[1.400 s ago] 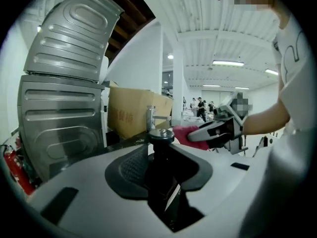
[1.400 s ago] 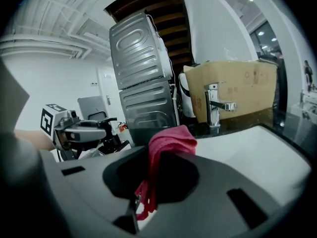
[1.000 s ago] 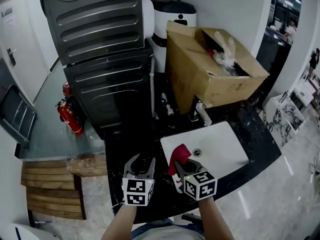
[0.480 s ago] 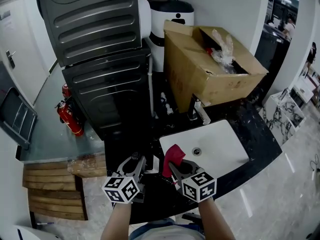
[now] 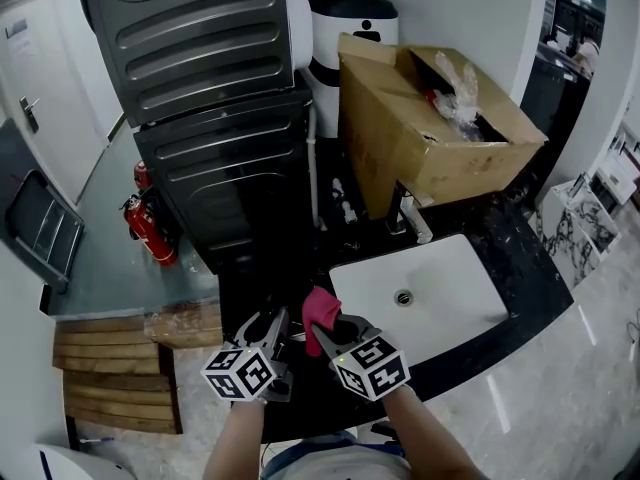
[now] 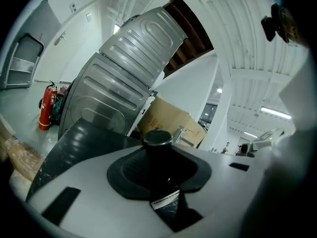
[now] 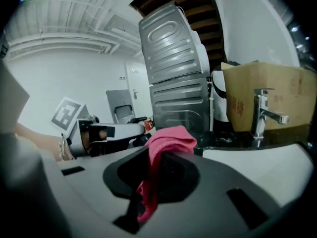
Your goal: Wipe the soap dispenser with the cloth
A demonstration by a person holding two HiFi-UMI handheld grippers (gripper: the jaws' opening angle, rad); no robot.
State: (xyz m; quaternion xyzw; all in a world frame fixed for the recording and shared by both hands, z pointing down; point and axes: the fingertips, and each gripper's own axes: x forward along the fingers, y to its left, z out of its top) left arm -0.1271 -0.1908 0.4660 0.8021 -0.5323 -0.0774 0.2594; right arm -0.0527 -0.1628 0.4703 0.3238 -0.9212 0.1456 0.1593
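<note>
The soap dispenser (image 6: 157,139) is a black bottle with a round cap and a pale label. It stands between the pads of my left gripper (image 6: 158,167), whose jaws have just been closing and now press on it. From the head, my left gripper (image 5: 272,322) is over the black counter's front edge, and the dispenser is lost against the dark surface. The pink cloth (image 5: 320,311) sticks up from my right gripper (image 5: 336,328), which is shut on it just right of the left one. In the right gripper view the cloth (image 7: 166,143) hangs folded between the jaws of my right gripper (image 7: 161,175).
A white sink basin (image 5: 445,303) is set in the black counter (image 5: 525,258) to the right, with a chrome faucet (image 5: 412,218) behind it. A cardboard box (image 5: 420,128) stands at the back. A dark metal appliance (image 5: 220,98) and a fire extinguisher (image 5: 150,230) are on the left.
My right gripper has carried the cloth left, close to the left gripper. The left gripper has rolled, so its marker cube now sits tilted, and its jaws have narrowed.
</note>
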